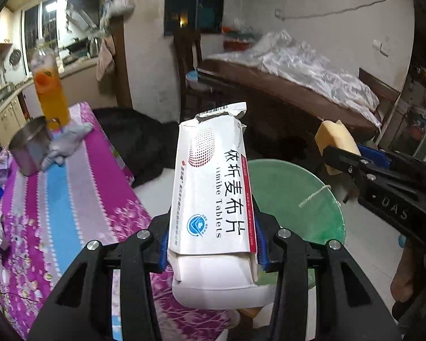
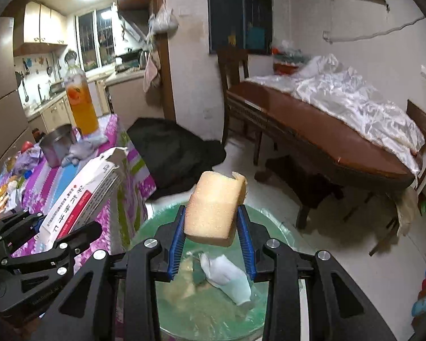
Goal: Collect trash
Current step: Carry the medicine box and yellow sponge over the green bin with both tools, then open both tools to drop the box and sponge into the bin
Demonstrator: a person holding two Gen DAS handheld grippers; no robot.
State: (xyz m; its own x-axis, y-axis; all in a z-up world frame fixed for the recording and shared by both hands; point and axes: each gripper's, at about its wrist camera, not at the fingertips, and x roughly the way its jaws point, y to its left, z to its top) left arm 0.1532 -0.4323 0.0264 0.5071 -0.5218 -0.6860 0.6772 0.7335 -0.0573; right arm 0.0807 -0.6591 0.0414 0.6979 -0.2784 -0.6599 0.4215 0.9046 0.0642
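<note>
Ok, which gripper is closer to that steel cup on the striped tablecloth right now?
Left. The left gripper, holding the tablet box, sits over the tablecloth edge, on the steel cup's side. The right gripper, holding the sponge, is over the green bin, farther off.

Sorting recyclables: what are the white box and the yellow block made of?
The white box looks like thin matte printed cardboard: its top flap is torn and creased. The yellow block looks like porous sponge foam, with a pitted surface, though stale bread isn't ruled out.

Bench and room clutter
An orange drink bottle stands behind a steel mug on the floral-clothed bench; white sheeting covers the brown table.
</note>
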